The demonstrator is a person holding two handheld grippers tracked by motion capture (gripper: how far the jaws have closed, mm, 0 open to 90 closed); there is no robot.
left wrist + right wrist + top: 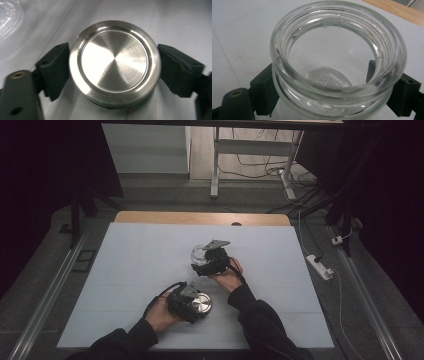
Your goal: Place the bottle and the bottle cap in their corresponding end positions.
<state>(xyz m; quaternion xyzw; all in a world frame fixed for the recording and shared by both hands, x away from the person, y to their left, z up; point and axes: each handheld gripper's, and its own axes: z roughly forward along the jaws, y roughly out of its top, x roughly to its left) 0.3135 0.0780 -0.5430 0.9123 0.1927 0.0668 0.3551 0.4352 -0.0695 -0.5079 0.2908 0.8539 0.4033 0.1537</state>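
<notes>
A round brushed-steel lid (115, 63) lies flat on the white table cover, and my left gripper (113, 67) is shut on it, one black jaw pressed to each side. From above, the lid (201, 303) is near the front middle of the table with the left gripper (192, 304) around it. A clear glass jar (337, 62) with a threaded open mouth stands upright and empty, and my right gripper (334, 92) is shut on its body. In the high view the jar (200, 254) stands at mid-table with the right gripper (207, 262) behind it.
The white cover (135, 270) spreads wide around both hands. A wooden table edge (200, 218) runs along the back. A power strip (320, 266) and cables lie on the floor at the right. Part of the glass jar (8, 18) appears at the left gripper view's top-left corner.
</notes>
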